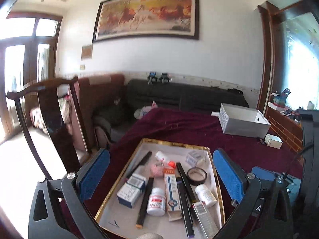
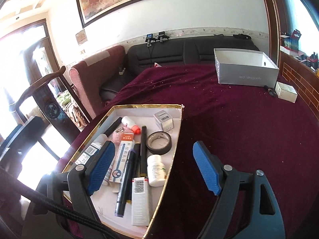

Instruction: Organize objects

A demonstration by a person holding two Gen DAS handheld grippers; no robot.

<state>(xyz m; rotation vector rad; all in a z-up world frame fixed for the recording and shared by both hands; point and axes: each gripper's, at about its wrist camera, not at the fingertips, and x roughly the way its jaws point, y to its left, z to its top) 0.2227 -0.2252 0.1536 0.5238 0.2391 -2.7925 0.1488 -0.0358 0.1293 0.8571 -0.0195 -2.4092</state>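
A gold-rimmed white tray (image 1: pixel 173 141) (image 2: pixel 147 106) lies on the maroon cloth. It holds several small things: a roll of black tape (image 1: pixel 197 176) (image 2: pixel 159 142), a white bottle with a red label (image 1: pixel 156 201), a white bottle with a green label (image 2: pixel 156 169), an orange-and-white carton (image 1: pixel 171 191), black pens (image 1: pixel 145 199) and a dark marker (image 2: pixel 125 183). My left gripper (image 1: pixel 161 171) hangs open above the tray, holding nothing. My right gripper (image 2: pixel 154 167) is open over the tray's right side, also holding nothing.
An open grey-and-white box (image 1: pixel 243 123) (image 2: pixel 247 73) stands at the far right of the table, with a small white carton (image 1: pixel 274 141) (image 2: pixel 286 91) beside it. A dark wooden chair (image 1: pixel 49 107) stands left of the table. A black sofa (image 2: pixel 189 49) lies behind.
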